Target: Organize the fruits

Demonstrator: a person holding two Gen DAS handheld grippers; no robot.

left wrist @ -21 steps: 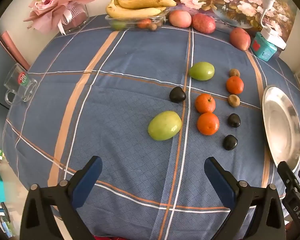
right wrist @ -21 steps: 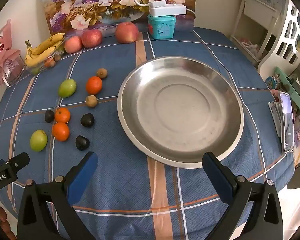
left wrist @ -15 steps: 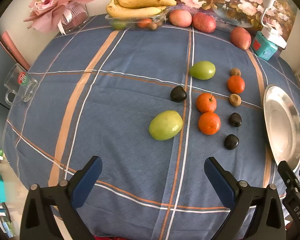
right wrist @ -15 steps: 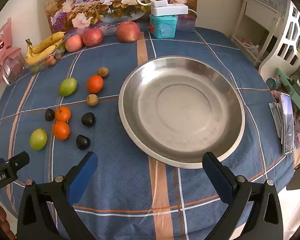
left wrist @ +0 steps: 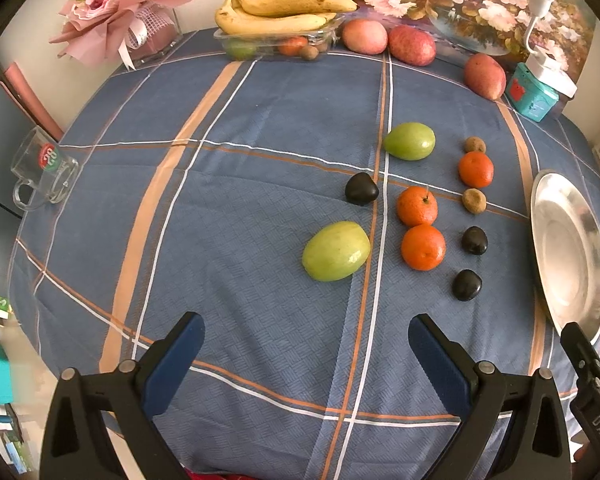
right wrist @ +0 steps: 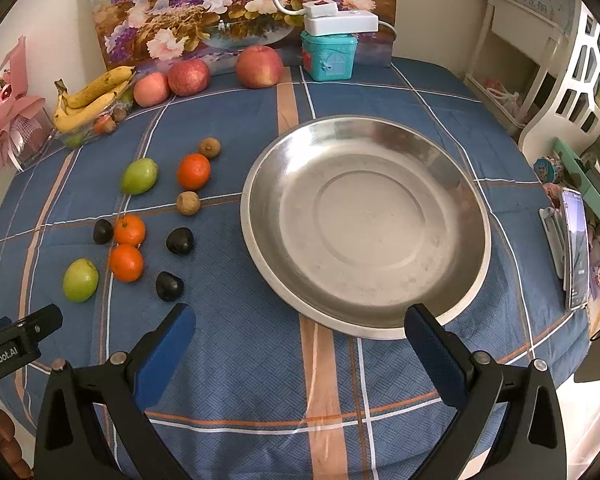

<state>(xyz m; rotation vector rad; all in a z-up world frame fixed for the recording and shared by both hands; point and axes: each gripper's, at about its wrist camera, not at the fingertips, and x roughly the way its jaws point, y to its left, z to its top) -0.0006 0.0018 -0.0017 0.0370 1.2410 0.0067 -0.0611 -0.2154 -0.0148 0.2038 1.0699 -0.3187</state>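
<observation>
Right gripper (right wrist: 300, 344) wide open and empty above blue plaid cloth (right wrist: 228, 340), bare steel plate (right wrist: 366, 224) just ahead, oranges (right wrist: 126, 263), green fruits (right wrist: 80, 280) and dark fruits (right wrist: 169, 286) scattered left, apples (right wrist: 259, 66) and bananas (right wrist: 88, 100) at back

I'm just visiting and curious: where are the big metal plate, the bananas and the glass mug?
metal plate (right wrist: 260, 184), right wrist view, on its left rim.
bananas (left wrist: 276, 23), left wrist view, middle of the bunch.
glass mug (left wrist: 46, 168), left wrist view, on its side wall.
</observation>
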